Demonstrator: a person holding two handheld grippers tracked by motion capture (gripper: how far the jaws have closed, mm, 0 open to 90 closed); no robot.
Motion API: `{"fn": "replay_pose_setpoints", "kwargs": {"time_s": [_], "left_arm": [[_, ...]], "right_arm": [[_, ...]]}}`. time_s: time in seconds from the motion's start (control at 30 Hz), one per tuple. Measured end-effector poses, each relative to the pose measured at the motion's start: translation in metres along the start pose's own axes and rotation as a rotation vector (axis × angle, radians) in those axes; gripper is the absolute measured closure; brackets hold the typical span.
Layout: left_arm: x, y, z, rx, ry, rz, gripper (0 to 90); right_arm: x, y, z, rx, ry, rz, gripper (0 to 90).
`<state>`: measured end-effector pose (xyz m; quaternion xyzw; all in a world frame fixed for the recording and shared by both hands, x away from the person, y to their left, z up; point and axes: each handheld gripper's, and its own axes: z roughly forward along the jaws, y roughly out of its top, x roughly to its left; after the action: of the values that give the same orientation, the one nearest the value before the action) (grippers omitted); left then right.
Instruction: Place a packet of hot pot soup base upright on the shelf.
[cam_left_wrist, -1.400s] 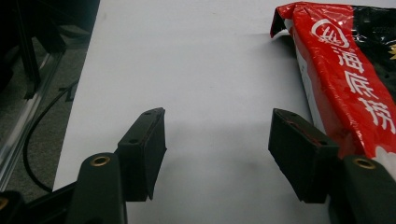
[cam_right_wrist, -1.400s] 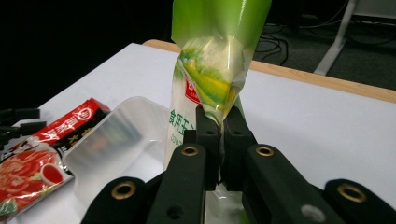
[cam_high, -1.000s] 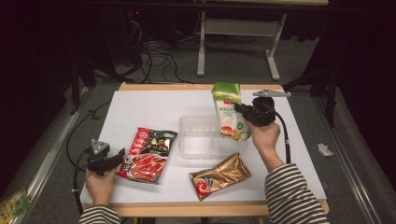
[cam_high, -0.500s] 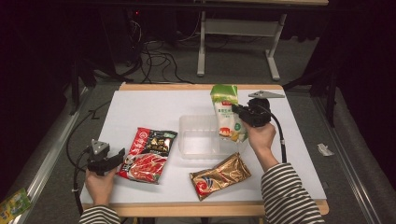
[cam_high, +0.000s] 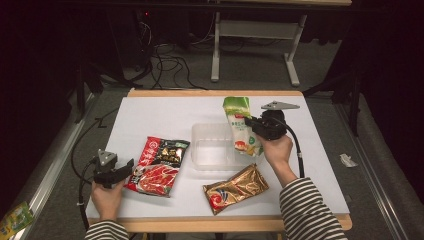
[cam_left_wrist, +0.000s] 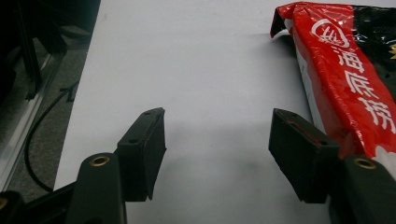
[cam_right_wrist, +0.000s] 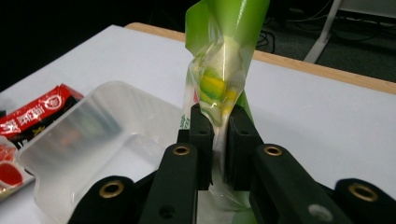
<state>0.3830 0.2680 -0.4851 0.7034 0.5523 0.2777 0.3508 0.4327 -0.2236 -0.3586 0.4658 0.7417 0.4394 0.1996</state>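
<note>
A green and white snack bag (cam_high: 241, 125) hangs upright over the right edge of a clear plastic tray (cam_high: 200, 150). My right gripper (cam_high: 252, 127) pinches its middle from the right. In the right gripper view the pads (cam_right_wrist: 201, 126) still squeeze the bag (cam_right_wrist: 224, 60), though the jaws have just been opening a little with the bag between them. My left gripper (cam_high: 131, 165) rests open at the table's front left, its right jaw beside a red and black bag (cam_high: 160, 165). In the left gripper view the gripper (cam_left_wrist: 217, 149) holds nothing, with the red bag (cam_left_wrist: 341, 70) on the right.
A gold and red foil bag (cam_high: 235, 187) lies near the front edge, right of centre. The tray (cam_right_wrist: 93, 126) stands mid-table on the white table top (cam_high: 165, 115), with the red bag (cam_right_wrist: 42, 107) to its left. Cables trail from both grippers.
The right gripper has shifted slightly left and down with the bag, toward the tray. The left gripper has kept still.
</note>
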Motion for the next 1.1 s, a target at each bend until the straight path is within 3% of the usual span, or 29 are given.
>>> {"fn": "replay_pose_setpoints", "kwargs": {"time_s": [0.27,0.67,0.93,1.1], "left_arm": [[0.0,0.0,0.0,0.002,0.0,0.0,36.9],[-0.001,0.0,0.0,0.006,0.0,-0.001,36.9],[-0.001,0.0,0.0,0.005,0.002,0.0,36.9],[-0.001,0.0,0.0,0.005,0.002,0.001,36.9]], "right_arm": [[-0.001,-0.004,-0.001,0.024,0.036,-0.001,80.3],[0.003,-0.011,-0.004,0.083,0.056,-0.057,77.0],[0.0,-0.014,-0.006,0.087,0.069,-0.05,75.0],[-0.004,-0.009,-0.003,0.119,0.065,-0.041,67.7]]}}
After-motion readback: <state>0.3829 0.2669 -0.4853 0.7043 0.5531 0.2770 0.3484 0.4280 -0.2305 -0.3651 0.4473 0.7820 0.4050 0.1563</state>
